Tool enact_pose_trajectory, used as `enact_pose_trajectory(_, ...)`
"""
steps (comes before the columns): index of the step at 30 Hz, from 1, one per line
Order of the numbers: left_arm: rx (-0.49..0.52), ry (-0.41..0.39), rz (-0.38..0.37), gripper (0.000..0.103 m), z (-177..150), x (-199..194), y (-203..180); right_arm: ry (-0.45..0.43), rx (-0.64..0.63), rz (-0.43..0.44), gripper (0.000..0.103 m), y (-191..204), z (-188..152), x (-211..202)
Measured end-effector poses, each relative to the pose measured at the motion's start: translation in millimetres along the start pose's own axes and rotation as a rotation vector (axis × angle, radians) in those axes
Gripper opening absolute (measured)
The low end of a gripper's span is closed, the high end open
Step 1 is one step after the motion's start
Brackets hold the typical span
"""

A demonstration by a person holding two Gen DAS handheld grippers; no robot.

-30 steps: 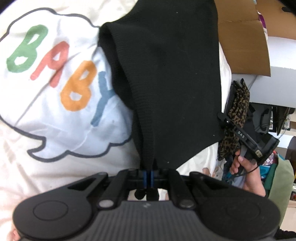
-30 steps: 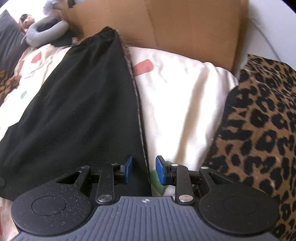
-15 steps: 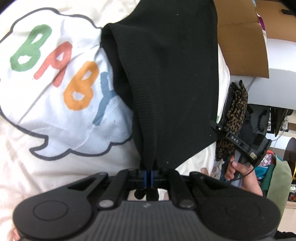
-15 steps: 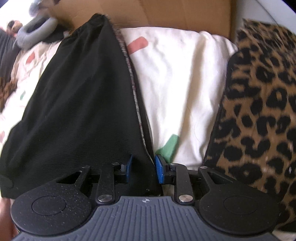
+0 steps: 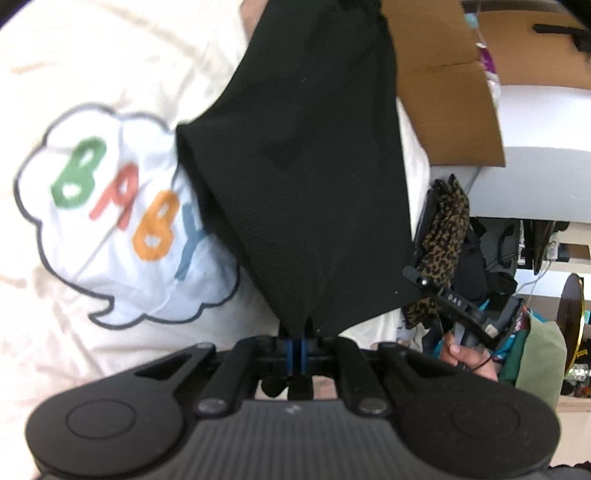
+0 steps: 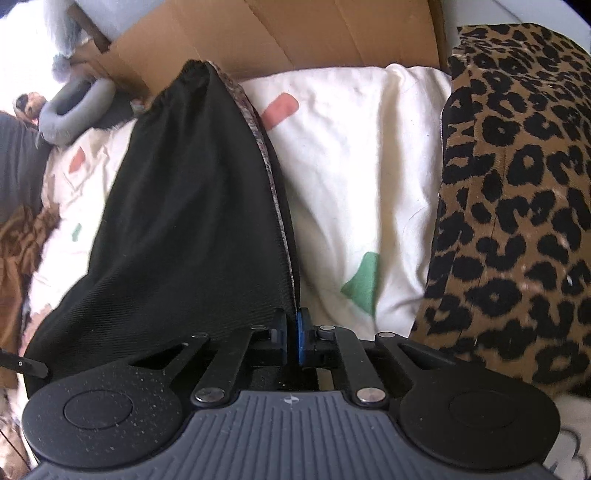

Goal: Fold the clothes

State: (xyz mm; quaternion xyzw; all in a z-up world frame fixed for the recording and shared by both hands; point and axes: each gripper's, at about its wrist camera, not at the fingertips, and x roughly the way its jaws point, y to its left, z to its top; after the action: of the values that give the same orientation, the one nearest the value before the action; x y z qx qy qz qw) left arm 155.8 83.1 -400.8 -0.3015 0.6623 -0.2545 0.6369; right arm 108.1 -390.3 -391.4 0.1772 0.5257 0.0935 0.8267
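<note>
Gripping the black ribbed-knit garment [image 5: 314, 177] at two of its near corners, we judge the step in hand to be the start of a fold. Our left gripper [image 5: 295, 341] is pinched tight on one corner, the cloth fanning up and away from its blue pads. Our right gripper [image 6: 290, 332] is clamped on the edge of the other corner, where a greyish hem strip runs up the side.

Next, we think, both corners should be carried together over the far end, kept taut and level so the edges meet.

The garment lies on a cream bedcover printed with a cloud and coloured "BABY" letters [image 5: 122, 192], its near end raised. It looks thick, soft and matte, gathered at the far end. A leopard-print fabric [image 6: 517, 192] sits just beside it, and a brown cardboard box [image 6: 295, 33] stands beyond.
</note>
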Motion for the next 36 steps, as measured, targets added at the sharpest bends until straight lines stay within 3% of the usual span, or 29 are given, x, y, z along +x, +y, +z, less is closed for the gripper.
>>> enact_pose_trajectory(10,0.036,-0.077,0.037,0.004,6.5,-63.3,-10.4,0.054,0.118,0.137,0.002,17.5,-25.8,-15.0)
enact_pose_trajectory(17,0.041,-0.131,0.079,0.004,11.1,-91.2,-3.4,0.101,0.08,0.187,0.002,44.3,-41.0,-16.1)
enact_pose_trajectory(22,0.012,-0.087,0.158,0.004,8.0,-71.9,23.0,0.134,0.054,0.166,0.002,51.8,-50.6,-2.2)
enact_pose_trajectory(30,-0.019,-0.024,0.22,0.004,0.9,-33.0,60.8,0.147,0.011,0.097,0.004,43.0,-59.9,17.7)
enact_pose_trajectory(36,-0.005,-0.037,0.247,0.004,7.2,-39.0,68.1,0.147,0.028,0.11,0.018,36.9,-59.4,24.3)
